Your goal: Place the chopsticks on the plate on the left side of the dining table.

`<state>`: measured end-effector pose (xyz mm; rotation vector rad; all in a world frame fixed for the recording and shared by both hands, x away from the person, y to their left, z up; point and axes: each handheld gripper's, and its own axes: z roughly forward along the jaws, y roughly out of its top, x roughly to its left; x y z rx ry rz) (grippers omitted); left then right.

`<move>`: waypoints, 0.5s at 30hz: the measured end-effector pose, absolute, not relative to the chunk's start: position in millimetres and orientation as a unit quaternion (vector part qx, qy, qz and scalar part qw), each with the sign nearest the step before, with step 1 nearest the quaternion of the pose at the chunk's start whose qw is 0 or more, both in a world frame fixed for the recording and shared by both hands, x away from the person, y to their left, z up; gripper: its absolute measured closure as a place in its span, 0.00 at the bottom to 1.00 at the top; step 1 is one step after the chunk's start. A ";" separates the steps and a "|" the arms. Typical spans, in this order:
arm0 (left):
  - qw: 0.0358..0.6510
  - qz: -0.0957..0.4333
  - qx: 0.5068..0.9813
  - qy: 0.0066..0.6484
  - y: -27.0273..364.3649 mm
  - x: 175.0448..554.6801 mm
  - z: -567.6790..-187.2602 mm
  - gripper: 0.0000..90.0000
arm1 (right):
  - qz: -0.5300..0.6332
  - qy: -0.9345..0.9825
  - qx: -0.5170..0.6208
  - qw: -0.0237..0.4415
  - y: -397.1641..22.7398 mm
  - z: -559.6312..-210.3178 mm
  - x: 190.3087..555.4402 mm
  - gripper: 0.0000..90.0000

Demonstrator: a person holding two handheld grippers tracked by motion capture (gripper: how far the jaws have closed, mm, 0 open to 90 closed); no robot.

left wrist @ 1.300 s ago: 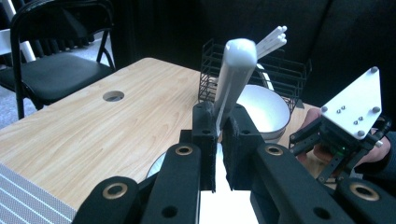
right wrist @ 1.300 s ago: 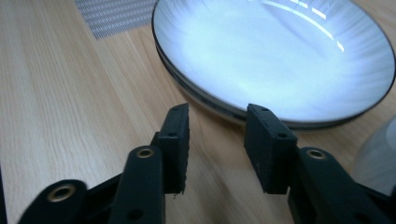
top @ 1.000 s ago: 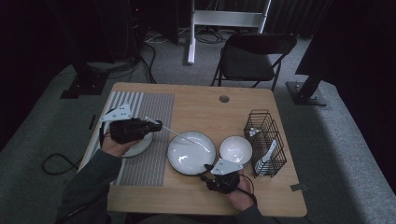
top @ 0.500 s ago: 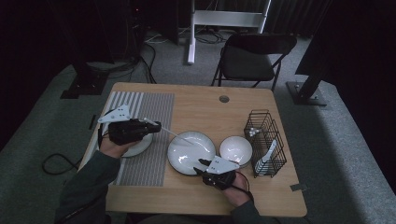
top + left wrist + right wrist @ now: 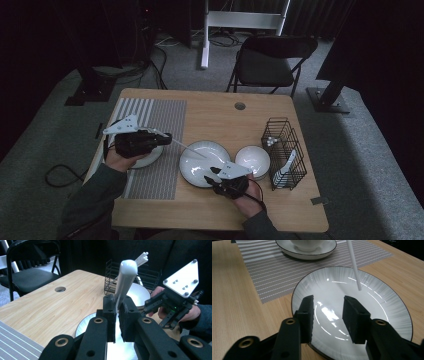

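Note:
My left gripper (image 5: 167,138) hovers over the striped placemat (image 5: 160,120), shut on a thin white stick (image 5: 190,148) that slants out over the large white plate (image 5: 197,167). In the left gripper view the stick (image 5: 126,275) rises from between the closed pads of the left gripper (image 5: 117,303). My right gripper (image 5: 209,178) sits at the plate's front rim. In the right gripper view the right gripper (image 5: 328,302) is open over the plate (image 5: 374,305); its jaws have just been opening, and no pad presses on anything. The stick's tip (image 5: 355,272) hangs just above the plate.
A small white bowl (image 5: 252,159) stands right of the plate. Beside it is a black wire basket (image 5: 285,150) holding white utensils. A saucer with a white dish (image 5: 305,246) rests on the placemat under my left hand. A chair (image 5: 270,60) stands beyond the table.
My right gripper has shifted a little to the left along the plate's front rim. The left hand with the stick has stayed in place.

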<state>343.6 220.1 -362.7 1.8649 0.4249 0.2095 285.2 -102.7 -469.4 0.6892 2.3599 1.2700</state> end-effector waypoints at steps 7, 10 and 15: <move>0.571 0.084 0.797 0.178 219.3 342.2 -363.3 0.94 | 0.440 0.840 0.257 0.184 -98.9 -469.2 289.6 0.76; 0.569 0.081 0.799 0.176 218.8 341.9 -363.5 0.94 | 0.439 0.841 0.253 0.187 -98.4 -469.2 291.2 0.78; 0.568 0.078 0.801 0.173 218.2 340.1 -363.6 0.94 | 0.448 0.838 0.249 0.188 -96.6 -467.2 297.5 0.85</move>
